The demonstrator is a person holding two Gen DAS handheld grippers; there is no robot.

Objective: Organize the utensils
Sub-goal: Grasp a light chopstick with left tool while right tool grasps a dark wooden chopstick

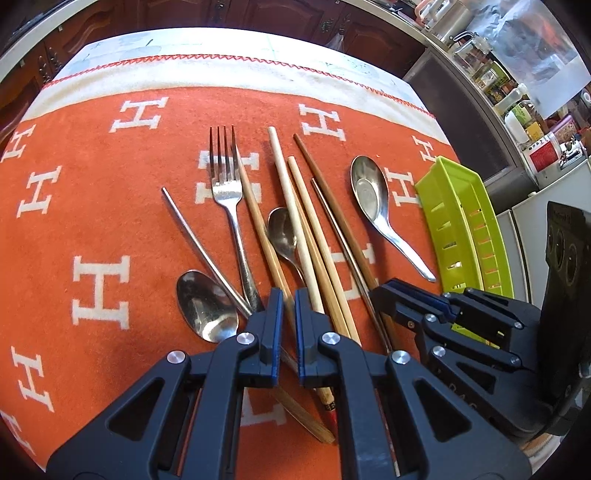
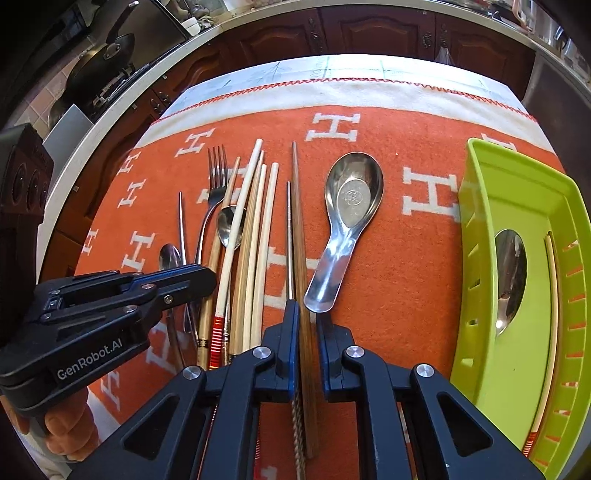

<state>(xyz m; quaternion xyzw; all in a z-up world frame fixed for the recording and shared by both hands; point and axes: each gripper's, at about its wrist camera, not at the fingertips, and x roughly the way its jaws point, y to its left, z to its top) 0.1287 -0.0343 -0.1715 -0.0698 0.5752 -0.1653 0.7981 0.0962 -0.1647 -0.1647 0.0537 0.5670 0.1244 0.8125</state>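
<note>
Utensils lie on an orange cloth: a fork [image 1: 225,192], several wooden chopsticks [image 1: 295,221], a metal chopstick [image 1: 203,251], small spoons [image 1: 205,306] [image 1: 282,232] and a wide soup spoon [image 1: 373,199] [image 2: 351,206]. My left gripper [image 1: 290,299] hovers low over the bamboo chopsticks, jaws slightly apart around one stick [image 1: 273,266]. My right gripper [image 2: 304,314] straddles a dark wooden chopstick [image 2: 299,229], with a metal chopstick [image 2: 290,236] beside it, jaws narrowly apart. The green tray [image 2: 476,258] at the right holds a spoon [image 2: 511,273] and a chopstick [image 2: 552,295].
The cloth [image 1: 92,221] covers a table whose far edge faces dark wooden cabinets [image 2: 369,33]. A counter with jars and bottles [image 1: 517,103] stands at the right. Pans [image 2: 107,55] hang at the far left in the right wrist view.
</note>
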